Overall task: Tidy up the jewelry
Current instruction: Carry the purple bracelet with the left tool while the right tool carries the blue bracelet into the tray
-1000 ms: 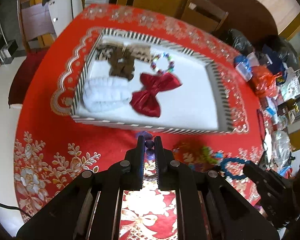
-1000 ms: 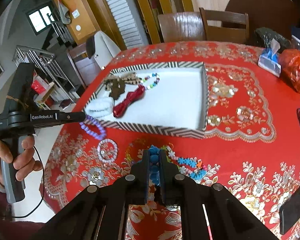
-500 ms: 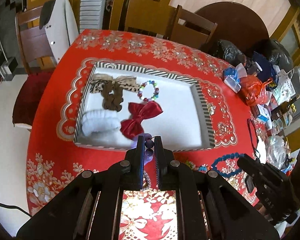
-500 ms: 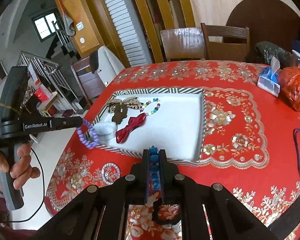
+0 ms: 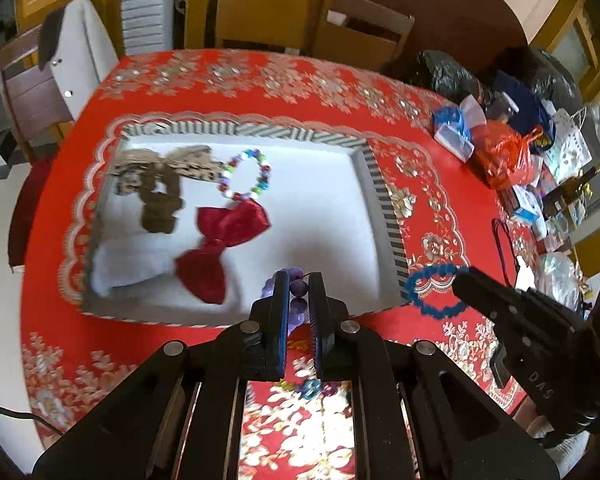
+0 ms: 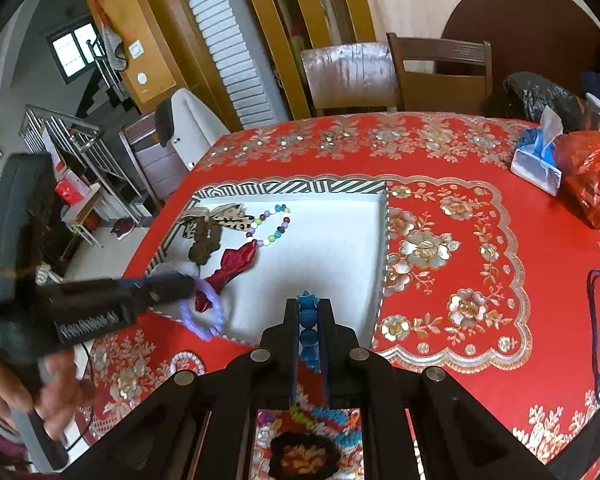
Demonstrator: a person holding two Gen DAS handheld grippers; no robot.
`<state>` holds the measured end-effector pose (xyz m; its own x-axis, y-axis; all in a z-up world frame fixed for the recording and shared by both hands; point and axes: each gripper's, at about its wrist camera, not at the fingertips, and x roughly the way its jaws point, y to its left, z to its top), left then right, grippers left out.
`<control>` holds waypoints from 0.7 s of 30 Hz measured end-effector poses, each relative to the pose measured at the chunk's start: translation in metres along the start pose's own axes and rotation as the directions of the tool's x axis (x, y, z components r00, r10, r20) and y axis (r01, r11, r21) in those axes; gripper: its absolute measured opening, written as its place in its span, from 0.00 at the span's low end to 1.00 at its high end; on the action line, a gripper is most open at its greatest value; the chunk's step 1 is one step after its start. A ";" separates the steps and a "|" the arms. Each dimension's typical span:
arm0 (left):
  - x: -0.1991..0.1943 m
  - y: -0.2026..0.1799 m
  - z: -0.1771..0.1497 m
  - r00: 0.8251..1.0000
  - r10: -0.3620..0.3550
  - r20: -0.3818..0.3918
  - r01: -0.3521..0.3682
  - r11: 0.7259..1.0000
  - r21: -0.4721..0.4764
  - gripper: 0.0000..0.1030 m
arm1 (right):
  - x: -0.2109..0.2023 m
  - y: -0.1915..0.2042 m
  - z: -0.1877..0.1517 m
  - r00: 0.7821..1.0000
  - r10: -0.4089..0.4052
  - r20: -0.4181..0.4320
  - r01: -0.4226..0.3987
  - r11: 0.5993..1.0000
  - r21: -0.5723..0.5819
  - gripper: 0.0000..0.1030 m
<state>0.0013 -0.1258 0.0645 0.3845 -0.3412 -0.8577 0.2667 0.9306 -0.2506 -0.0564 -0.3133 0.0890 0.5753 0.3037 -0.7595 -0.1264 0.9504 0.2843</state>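
A white tray with a striped rim (image 5: 374, 184) (image 6: 384, 240) lies on the red tablecloth. It holds a red bow (image 5: 220, 248) (image 6: 232, 264), a multicoloured bead bracelet (image 5: 246, 176) (image 6: 272, 224), a brown bow (image 5: 160, 196) and a white fluffy piece (image 5: 128, 264). My left gripper (image 5: 299, 280) (image 6: 188, 286) is shut on a purple bead bracelet (image 5: 296, 304) (image 6: 204, 316) above the tray's near edge. My right gripper (image 6: 309, 304) (image 5: 458, 280) is shut on a blue bead bracelet (image 6: 309, 336) (image 5: 432, 292) beside the tray's near right corner.
More jewellery lies on the cloth below the grippers, among it a silver bracelet (image 6: 186, 362) and colourful pieces (image 6: 312, 420). Bags, a tissue pack (image 6: 538, 160) and clutter fill the table's right side. Wooden chairs (image 6: 396, 76) stand behind the table.
Both grippers have lifted their bracelets off the cloth and moved forward toward the tray. The purple bracelet now hangs over the tray's near edge.
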 end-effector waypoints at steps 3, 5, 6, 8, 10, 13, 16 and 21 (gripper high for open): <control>0.021 -0.001 0.002 1.000 0.007 -0.029 -0.007 1.000 0.000 0.08 | 0.014 0.002 0.008 1.000 0.012 -0.021 -0.012 1.000 -0.006 0.08; 0.032 0.006 0.002 0.999 0.026 -0.043 -0.027 1.000 -0.005 0.07 | 0.026 0.007 0.014 0.999 0.031 -0.037 -0.031 0.999 -0.013 0.08; 0.037 0.011 0.002 0.998 0.038 -0.054 -0.039 0.999 -0.013 0.07 | 0.033 0.011 0.018 0.998 0.044 -0.046 -0.046 0.999 -0.021 0.08; 0.046 0.023 0.002 0.996 0.050 -0.076 -0.053 0.998 -0.035 0.07 | 0.046 0.018 0.025 0.996 0.058 -0.061 -0.061 0.998 -0.036 0.08; 0.052 0.036 0.003 0.994 0.061 -0.090 -0.067 0.996 -0.058 0.07 | 0.060 0.023 0.032 0.994 0.079 -0.075 -0.081 0.996 -0.037 0.08; 0.057 0.054 0.005 0.992 0.085 -0.097 -0.093 0.992 -0.080 0.07 | 0.086 0.024 0.044 0.987 0.125 -0.100 -0.127 0.992 -0.009 0.08; 0.063 0.069 0.006 0.989 0.099 -0.112 -0.111 0.988 -0.106 0.07 | 0.110 0.022 0.054 0.985 0.116 -0.124 -0.118 0.993 -0.005 0.08; 0.069 0.077 0.003 0.986 0.113 -0.119 -0.126 0.987 -0.105 0.08 | 0.146 0.004 0.060 0.981 0.076 -0.177 -0.069 0.997 0.043 0.08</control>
<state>0.0511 -0.0782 -0.0120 0.3042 -0.2158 -0.9278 0.1224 0.9748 -0.1866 0.0754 -0.2693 0.0141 0.4123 0.3819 -0.8271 -0.1309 0.9233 0.3611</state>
